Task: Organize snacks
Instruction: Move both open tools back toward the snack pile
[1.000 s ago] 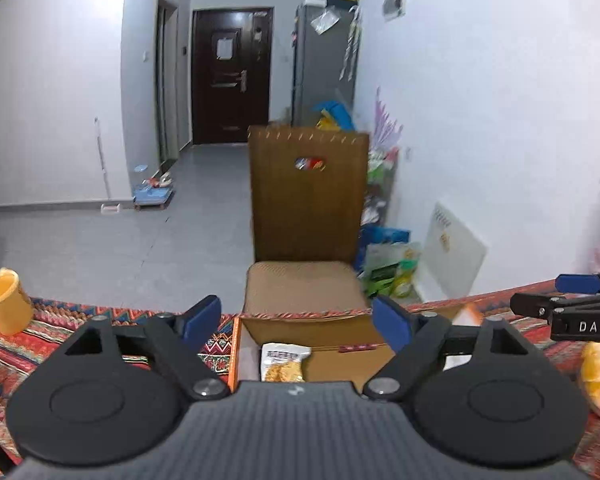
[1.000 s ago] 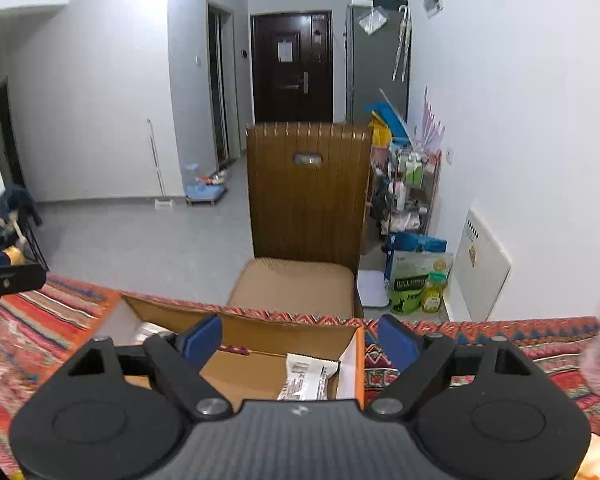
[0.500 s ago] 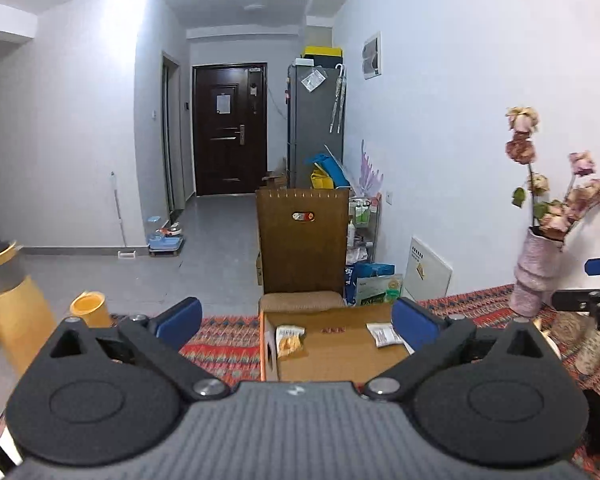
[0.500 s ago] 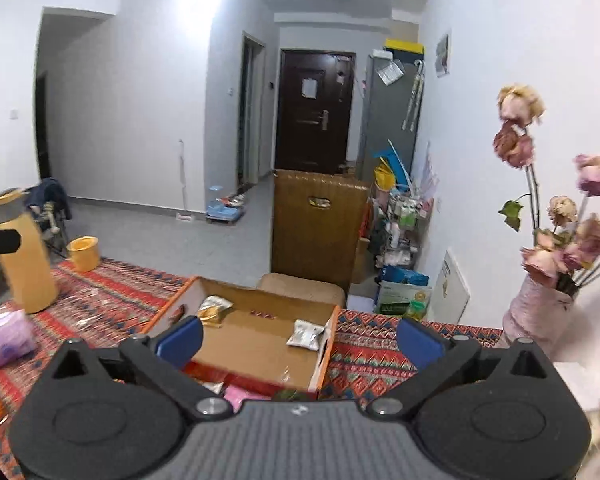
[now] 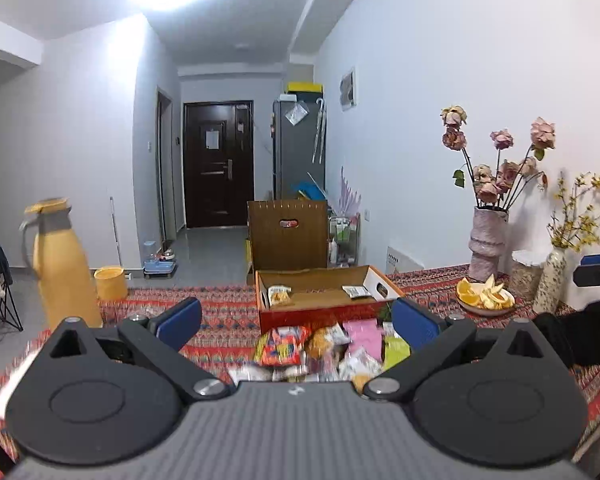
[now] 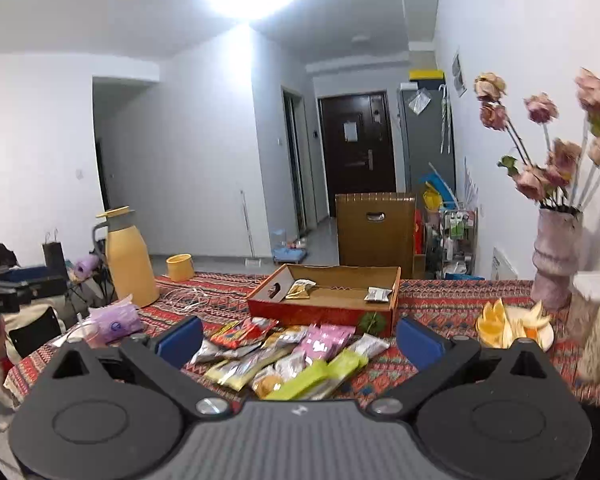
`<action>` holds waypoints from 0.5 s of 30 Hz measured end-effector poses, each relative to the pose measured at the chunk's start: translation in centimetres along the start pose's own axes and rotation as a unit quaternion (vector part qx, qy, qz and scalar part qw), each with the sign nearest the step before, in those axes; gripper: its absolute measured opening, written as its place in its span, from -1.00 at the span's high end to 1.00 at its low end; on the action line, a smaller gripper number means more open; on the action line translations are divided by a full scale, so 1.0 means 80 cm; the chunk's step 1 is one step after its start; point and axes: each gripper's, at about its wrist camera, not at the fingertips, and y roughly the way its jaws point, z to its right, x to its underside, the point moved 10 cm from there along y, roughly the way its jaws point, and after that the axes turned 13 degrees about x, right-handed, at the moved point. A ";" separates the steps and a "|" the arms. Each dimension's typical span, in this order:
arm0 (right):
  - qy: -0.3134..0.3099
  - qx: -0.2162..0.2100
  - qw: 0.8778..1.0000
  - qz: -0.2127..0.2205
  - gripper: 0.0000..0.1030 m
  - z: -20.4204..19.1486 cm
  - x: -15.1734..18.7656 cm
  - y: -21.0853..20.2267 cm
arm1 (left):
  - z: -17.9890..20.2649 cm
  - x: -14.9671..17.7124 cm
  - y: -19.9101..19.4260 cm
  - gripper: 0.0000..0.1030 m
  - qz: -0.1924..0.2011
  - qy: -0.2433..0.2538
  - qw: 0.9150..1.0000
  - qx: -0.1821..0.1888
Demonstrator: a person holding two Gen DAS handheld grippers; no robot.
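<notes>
A shallow cardboard box (image 5: 320, 312) (image 6: 324, 310) with red sides stands on the patterned tablecloth; two snack packets (image 6: 300, 288) (image 6: 378, 294) lie inside. In front of it lies a pile of several loose snack packets (image 6: 292, 354) (image 5: 324, 346). My left gripper (image 5: 296, 320) is open, held back from the pile with nothing between its blue pads. My right gripper (image 6: 298, 334) is open too, above the near side of the pile, holding nothing. The right gripper's tip (image 5: 598, 270) shows at the right edge of the left wrist view, the left one's (image 6: 16, 284) at the left edge of the right wrist view.
A yellow thermos jug (image 6: 128, 258) and a yellow cup (image 6: 179, 267) stand at the left of the table, with a purple tissue pack (image 6: 114, 320). A vase of dried roses (image 5: 486, 240), a plate of orange slices (image 6: 514, 322) and a second vase (image 5: 552, 276) stand right. A wooden chair (image 6: 374, 232) is behind the box.
Both grippers have pulled far back from over the box, which now looks small; the snack pile, jug and vases came into view. Both jaws spread a little wider.
</notes>
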 end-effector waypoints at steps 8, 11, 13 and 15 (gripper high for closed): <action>-0.010 0.051 0.996 0.066 -1.00 -0.016 0.114 -0.043 | 0.013 0.124 -0.037 -1.00 0.017 -0.037 0.999 0.005; -0.033 0.087 0.993 0.075 -1.00 -0.026 0.153 -0.037 | 0.017 0.156 -0.040 -1.00 0.016 -0.013 1.000 -0.013; -0.019 0.108 0.992 0.063 -1.00 -0.029 0.181 -0.022 | 0.020 0.172 -0.035 -1.00 0.004 0.002 1.000 -0.023; 0.001 0.109 0.993 0.041 -1.00 -0.032 0.207 -0.006 | 0.022 0.185 -0.029 -1.00 -0.014 0.009 1.000 -0.020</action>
